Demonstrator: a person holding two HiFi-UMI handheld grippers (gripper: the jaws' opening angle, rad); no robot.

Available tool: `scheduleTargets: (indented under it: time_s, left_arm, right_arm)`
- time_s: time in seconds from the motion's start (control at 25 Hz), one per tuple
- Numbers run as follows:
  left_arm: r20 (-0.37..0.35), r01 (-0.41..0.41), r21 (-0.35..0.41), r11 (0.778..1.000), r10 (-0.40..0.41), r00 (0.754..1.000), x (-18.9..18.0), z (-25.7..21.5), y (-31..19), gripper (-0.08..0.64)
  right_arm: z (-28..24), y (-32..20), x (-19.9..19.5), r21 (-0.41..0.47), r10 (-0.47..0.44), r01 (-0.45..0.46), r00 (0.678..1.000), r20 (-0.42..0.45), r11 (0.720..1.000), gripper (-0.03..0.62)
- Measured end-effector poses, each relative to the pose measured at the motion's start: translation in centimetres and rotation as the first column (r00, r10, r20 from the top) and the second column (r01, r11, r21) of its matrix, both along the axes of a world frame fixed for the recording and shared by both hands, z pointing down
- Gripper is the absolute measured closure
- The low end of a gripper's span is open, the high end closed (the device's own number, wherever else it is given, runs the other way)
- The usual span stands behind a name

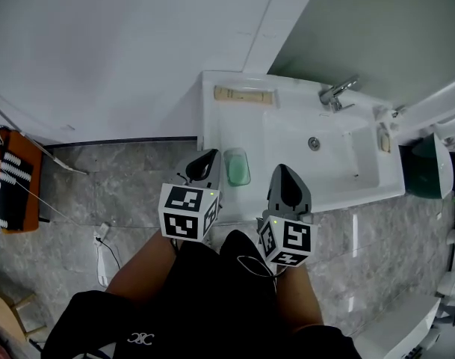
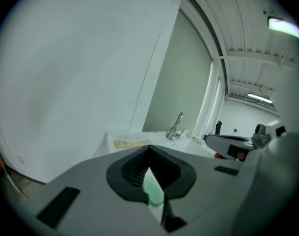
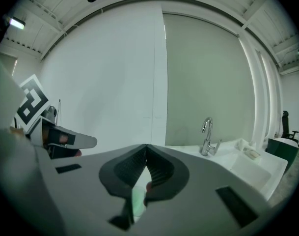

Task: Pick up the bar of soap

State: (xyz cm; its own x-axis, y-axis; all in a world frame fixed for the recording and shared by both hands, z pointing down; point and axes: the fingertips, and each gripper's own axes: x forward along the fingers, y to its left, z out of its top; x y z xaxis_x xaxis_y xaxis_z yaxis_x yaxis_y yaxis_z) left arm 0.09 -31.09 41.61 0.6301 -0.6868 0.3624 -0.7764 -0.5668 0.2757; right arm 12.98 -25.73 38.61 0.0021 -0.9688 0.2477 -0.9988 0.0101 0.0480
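Looking down in the head view, you have the green soap (image 1: 237, 167) on the basin's (image 1: 211, 122) near-left rim, its long axis running away from you. It lies just right of the left gripper (image 1: 209, 157), with the right gripper (image 1: 282, 170) farther off.

In the left gripper view, your fingers are together, and the soap (image 2: 153, 191) shows low behind them.

In the right gripper view, your fingers are together on nothing.

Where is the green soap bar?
Head view: the green soap bar lies on the near-left ledge of the sink, just right of the left hand-held gripper.
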Motion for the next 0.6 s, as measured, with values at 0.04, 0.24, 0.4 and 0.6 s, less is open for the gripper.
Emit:
scheduleTargets:
  time_s: [0.04,0.24,0.4,0.6]
  left_arm:
    - [0.000,-0.003,0.004,1.000,0.003,1.000,0.1,-0.2,0.0,0.554]
    - [0.011,-0.009,0.008,1.000,0.009,1.000,0.1,-0.5,-0.1,0.554]
    - [0.007,-0.002,0.003,1.000,0.002,1.000,-0.1,-0.5,-0.2,0.554]
    - [0.018,0.016,0.004,1.000,-0.016,1.000,-0.6,-0.4,0.1,0.554]
  right_arm:
    - [-0.1,-0.1,0.0,0.002,-0.002,0.002,1.000,0.000,1.000,0.584]
    - [0.0,-0.5,-0.1,0.002,-0.001,0.001,1.000,0.007,1.000,0.584]
    - [2.5,-1.2,-0.1,-0.049,-0.016,0.016,1.000,0.009,0.999,0.584]
    - [7.5,-1.5,-0.6,-0.159,-0.038,0.039,0.999,0.008,0.987,0.584]
